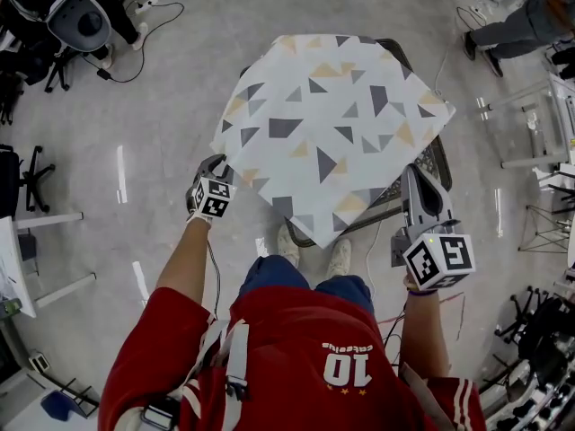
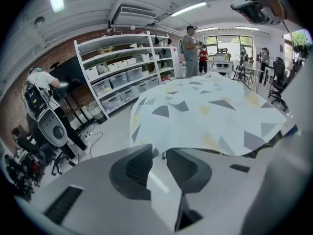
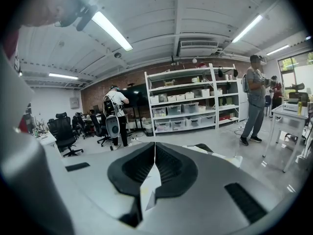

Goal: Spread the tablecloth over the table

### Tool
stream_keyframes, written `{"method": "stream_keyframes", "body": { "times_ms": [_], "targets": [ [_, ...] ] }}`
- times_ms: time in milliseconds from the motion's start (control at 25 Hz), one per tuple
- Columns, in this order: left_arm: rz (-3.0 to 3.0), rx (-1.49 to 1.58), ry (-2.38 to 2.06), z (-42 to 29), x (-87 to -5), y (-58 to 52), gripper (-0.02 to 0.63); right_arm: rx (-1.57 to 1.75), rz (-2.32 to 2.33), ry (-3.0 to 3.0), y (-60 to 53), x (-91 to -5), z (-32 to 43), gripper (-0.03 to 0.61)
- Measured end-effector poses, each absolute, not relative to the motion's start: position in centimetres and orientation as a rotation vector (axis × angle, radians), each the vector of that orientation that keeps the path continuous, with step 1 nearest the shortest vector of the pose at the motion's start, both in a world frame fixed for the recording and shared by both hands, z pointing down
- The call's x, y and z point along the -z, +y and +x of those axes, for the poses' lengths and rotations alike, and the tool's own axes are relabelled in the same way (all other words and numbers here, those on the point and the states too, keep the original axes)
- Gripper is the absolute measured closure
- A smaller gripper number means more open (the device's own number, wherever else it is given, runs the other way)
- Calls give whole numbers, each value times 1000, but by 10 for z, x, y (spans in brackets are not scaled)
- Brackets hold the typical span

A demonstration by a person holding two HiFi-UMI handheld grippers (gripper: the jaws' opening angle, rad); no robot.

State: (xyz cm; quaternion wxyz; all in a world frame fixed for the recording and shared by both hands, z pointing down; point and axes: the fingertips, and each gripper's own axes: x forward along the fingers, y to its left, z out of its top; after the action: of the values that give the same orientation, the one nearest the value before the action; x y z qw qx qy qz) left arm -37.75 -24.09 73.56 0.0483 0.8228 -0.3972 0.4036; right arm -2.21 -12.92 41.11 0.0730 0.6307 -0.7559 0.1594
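A white tablecloth (image 1: 332, 124) printed with grey and yellow triangles lies draped over a small dark-framed table (image 1: 439, 162). At the cloth's near left corner is my left gripper (image 1: 216, 162). In the left gripper view its jaws (image 2: 159, 151) stand apart, and a strip of the cloth (image 2: 210, 111) runs loosely between them without being pinched. My right gripper (image 1: 414, 172) is at the near right corner. The right gripper view shows it (image 3: 154, 146) shut on a fold of the tablecloth (image 3: 149, 187).
I stand at the table's near side, my shoes (image 1: 287, 241) by its edge. Office chairs and equipment (image 1: 81, 16) crowd the far left, and white table legs (image 1: 54, 223) stand at left. Shelving (image 2: 122, 72) lines the wall. A person (image 3: 254, 97) stands at right.
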Motion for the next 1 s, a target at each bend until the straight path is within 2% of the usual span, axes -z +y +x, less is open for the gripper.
{"method": "stream_keyframes", "body": {
  "times_ms": [200,520,1000],
  "targets": [
    [2483,-1228,-1224,-398,-736,-236,505,-476,1897,-2276,-133,-409,-26,563],
    [2481,-1100,-1347,-423,-703,-250,505,-474,1929,-2260,-136,-414,-20,563],
    [2756,-629,-1349,-327,-568,-281,505,-476,2007,-2189,-124,-425,4,563]
  ]
}}
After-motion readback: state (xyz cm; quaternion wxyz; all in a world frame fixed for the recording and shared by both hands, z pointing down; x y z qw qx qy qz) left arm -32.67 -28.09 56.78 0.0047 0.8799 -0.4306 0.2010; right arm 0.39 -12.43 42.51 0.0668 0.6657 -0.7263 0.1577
